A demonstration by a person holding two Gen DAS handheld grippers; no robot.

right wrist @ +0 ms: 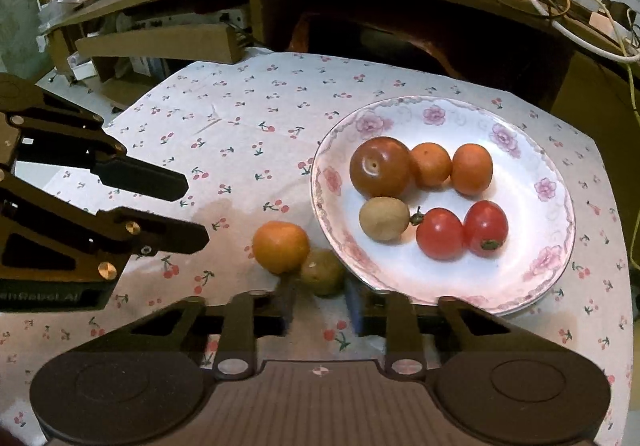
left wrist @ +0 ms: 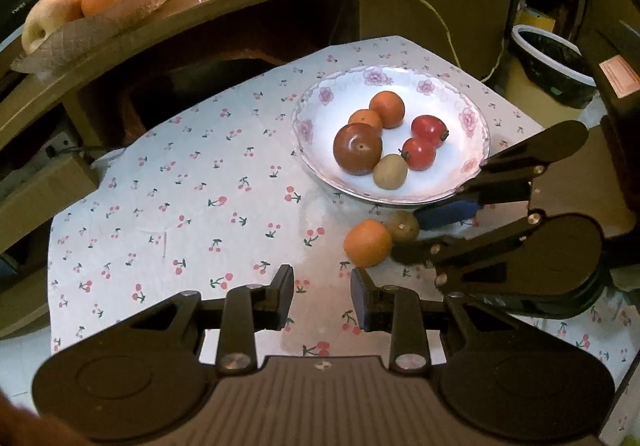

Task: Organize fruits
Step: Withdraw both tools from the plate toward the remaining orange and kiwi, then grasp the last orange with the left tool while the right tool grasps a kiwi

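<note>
The right tongs [right wrist: 320,310] are apart, with the small brown-green fruit [right wrist: 322,272] between their tips. It sits on the tablecloth [right wrist: 240,118], right by the near rim of the plate [right wrist: 556,182], touching the orange [right wrist: 281,247]. It looks light, round and a bit soft, so pinch its middle gently. The left tongs [left wrist: 322,296] are apart and hold nothing

Plate [right wrist: 556,214]: one. Small oranges [right wrist: 281,247]: three, two on plate. Red tomatoes [right wrist: 439,234]: two. Brown-green fruits [right wrist: 384,219]: two. Dark brown fruit [right wrist: 379,166]: one.
</note>
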